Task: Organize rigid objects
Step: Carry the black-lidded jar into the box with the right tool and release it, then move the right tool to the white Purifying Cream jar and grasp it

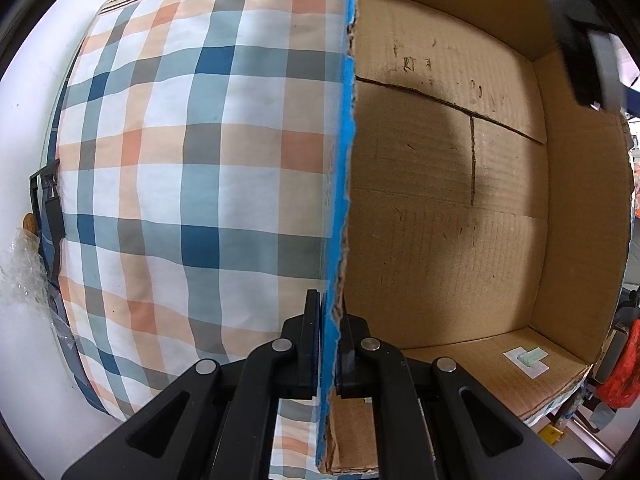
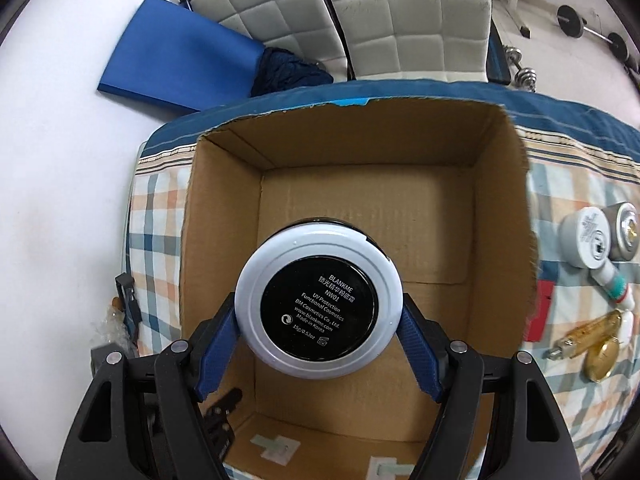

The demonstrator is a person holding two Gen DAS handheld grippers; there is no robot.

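An open cardboard box point(image 2: 496, 208) stands on a plaid cloth point(image 2: 156, 216); its inside shows bare in the left wrist view point(image 1: 440, 240). My left gripper point(image 1: 329, 344) is shut on the box's blue-edged left wall point(image 1: 340, 200). My right gripper point(image 2: 320, 320) is shut on a round white cosmetic compact point(image 2: 318, 304) with a black label, held over the box opening. The left gripper's fingers point(image 2: 220, 408) show at the box's near left wall in the right wrist view.
Right of the box on the cloth lie a white jar point(image 2: 586, 236), a silver jar point(image 2: 624, 232), a white tube point(image 2: 612, 284), gold bottles point(image 2: 596, 340) and a red item point(image 2: 540, 312). A blue mat point(image 2: 176, 60) and white chair point(image 2: 360, 12) are behind.
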